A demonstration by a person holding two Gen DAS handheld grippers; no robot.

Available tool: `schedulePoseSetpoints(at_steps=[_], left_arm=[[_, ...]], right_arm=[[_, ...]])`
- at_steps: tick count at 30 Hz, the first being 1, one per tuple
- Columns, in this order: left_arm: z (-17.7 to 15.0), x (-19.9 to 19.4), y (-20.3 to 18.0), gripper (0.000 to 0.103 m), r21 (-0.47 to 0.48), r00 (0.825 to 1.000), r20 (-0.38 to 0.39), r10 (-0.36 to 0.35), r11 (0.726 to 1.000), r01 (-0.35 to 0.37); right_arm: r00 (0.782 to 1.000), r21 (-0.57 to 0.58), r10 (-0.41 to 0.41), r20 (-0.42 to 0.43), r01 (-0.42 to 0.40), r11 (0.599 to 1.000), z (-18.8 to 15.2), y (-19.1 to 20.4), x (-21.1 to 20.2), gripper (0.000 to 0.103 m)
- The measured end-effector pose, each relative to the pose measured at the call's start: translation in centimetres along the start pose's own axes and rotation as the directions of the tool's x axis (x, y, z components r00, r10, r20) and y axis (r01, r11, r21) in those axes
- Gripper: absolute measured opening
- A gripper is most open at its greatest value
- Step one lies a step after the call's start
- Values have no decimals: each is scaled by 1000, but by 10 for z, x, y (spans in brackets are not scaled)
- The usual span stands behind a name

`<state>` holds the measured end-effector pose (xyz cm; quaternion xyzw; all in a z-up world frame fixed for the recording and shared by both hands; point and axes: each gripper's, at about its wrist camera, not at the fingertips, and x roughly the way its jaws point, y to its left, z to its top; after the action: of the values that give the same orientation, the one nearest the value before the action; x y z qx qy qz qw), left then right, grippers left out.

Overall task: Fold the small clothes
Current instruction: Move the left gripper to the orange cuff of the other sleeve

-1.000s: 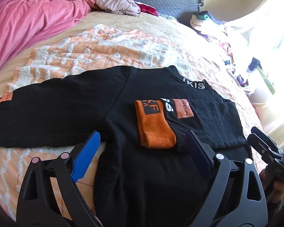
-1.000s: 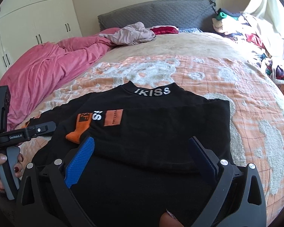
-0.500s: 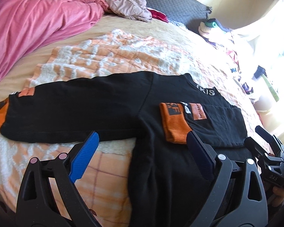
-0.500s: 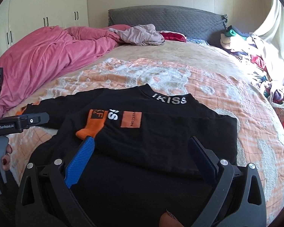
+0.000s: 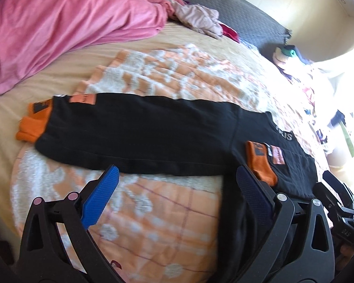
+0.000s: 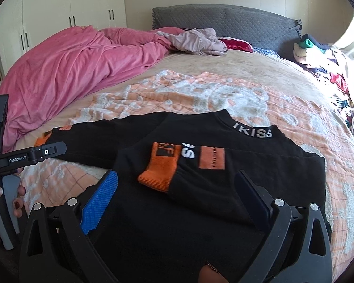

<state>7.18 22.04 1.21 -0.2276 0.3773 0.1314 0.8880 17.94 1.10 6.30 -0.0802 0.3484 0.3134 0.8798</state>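
So the black sweatshirt (image 6: 177, 188) lies flat on the bed (image 6: 247, 70), on top of an orange and white patterned blanket (image 6: 200, 94). Its bottom half is cut off by the frame and sits behind the gripper bodies, so no idea how the hem looks. One sleeve is folded in across the chest, its orange cuff (image 6: 159, 171) pointing toward the camera. The other sleeve (image 5: 141, 136) runs long and straight out to the left, ending in a second orange cuff (image 5: 33, 122).

Collar reads "IKISS", though the left wrist view only catches "KIS" and it's blurry. The orange patch on the folded sleeve has small writing I can't make out.

Left hand-held gripper (image 5: 177, 193): jaws opening, wide apart, nothing between them; its side says "GenRobot.AI". Right hand-held gripper (image 6: 177, 193): jaws spread too, over the sweatshirt without pinching it.

Further back there's a pink duvet (image 6: 70, 66) and a heap of clothes (image 6: 323, 54), too washed out to identify.
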Motion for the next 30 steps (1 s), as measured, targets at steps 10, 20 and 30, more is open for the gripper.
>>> schedulePoseSetpoints(at_steps=[10,20,30], left_arm=[[0,-4,42,93,-104,999,2,40,994,-40],[-3,0,80,93,-214,999,-10,49,976,-50],[0,7,118,92,-354,998,18,56,934,-46]], right_arm=[[1000,-44,27,-13,-28,999,5,32,9,98],[999,-78,33,-37,-36,996,2,58,18,98],[998,-59,43,-49,-46,997,-5,57,17,98]])
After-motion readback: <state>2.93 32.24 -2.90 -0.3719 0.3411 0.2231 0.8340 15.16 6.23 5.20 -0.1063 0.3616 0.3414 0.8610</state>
